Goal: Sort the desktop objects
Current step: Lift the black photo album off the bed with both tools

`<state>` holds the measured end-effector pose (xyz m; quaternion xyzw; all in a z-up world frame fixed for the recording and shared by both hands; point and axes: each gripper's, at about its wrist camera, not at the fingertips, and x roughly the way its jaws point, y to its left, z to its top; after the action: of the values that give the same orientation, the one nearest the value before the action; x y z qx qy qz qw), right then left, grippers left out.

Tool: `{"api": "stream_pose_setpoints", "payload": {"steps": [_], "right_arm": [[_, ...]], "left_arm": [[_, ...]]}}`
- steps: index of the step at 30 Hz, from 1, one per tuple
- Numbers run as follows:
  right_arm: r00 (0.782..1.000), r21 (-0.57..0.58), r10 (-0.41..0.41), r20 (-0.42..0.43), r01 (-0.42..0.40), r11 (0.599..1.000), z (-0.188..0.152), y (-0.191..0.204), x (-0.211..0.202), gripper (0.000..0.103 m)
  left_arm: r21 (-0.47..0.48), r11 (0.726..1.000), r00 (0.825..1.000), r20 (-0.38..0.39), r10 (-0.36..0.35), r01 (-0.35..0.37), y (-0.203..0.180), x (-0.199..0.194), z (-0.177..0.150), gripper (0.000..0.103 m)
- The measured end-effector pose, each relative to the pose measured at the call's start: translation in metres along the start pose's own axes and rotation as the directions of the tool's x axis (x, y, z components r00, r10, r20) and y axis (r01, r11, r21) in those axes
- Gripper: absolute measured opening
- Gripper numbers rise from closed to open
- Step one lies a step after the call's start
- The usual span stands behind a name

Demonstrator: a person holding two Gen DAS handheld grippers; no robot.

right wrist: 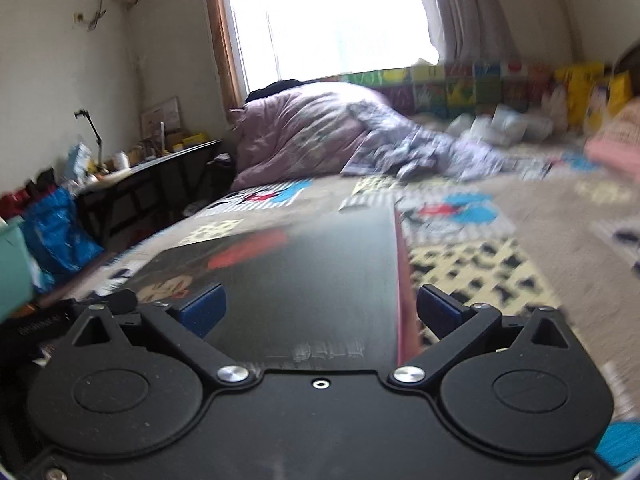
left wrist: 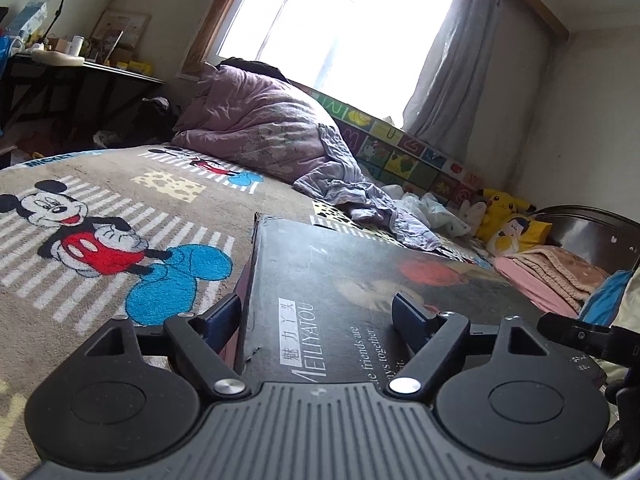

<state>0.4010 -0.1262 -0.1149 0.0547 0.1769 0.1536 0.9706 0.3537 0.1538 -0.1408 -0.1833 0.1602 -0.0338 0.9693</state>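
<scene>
Two grippers, left point(left wrist: 318, 316) and right point(right wrist: 320, 310), are held spread-fingered astride opposite edges of the box point(left wrist: 360, 280) lying on the blanket point(left wrist: 120, 200).

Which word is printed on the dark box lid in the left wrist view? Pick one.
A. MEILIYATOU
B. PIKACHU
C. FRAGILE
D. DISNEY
A: the dark box carries white lettering reading MEILIYATOU beside Chinese characters, near the left gripper, whose fingers sit either side of the box's left edge.
</scene>
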Motion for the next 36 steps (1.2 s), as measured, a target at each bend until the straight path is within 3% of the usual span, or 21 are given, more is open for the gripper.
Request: {"api": "stream_pose_setpoints", "payload": {"steps": [5, 14, 25, 33, 36], "right_arm": [[0.999, 0.071, -0.003, -0.043, 0.006, 0.997, -0.002, -0.016, 0.006, 0.103], [0.992, 0.21, 0.09, -0.085, -0.071, 0.975, -0.009, -0.029, 0.014, 0.103], [0.98, 0.382, 0.149, -0.135, -0.088, 0.92, -0.02, -0.05, 0.027, 0.102], [0.976, 0.398, 0.138, -0.166, -0.062, 0.915, -0.015, -0.059, 0.032, 0.102], [0.978, 0.273, 0.024, -0.207, 0.034, 0.961, -0.008, -0.051, 0.032, 0.102]], "left_arm": [[-0.001, 1.0, 1.0, 0.0, 0.002, -0.002, 0.001, 0.0, 0.0, 0.082], [0.012, 1.0, 1.0, -0.005, 0.0, 0.0, 0.001, 0.0, 0.001, 0.082], [0.062, 0.998, 1.0, -0.026, -0.011, 0.012, -0.01, -0.001, 0.003, 0.083], [0.077, 0.995, 0.997, -0.047, -0.06, 0.063, -0.018, -0.001, 0.003, 0.086], [0.14, 0.989, 0.998, -0.047, -0.032, 0.039, -0.028, 0.0, 0.0, 0.086]]}}
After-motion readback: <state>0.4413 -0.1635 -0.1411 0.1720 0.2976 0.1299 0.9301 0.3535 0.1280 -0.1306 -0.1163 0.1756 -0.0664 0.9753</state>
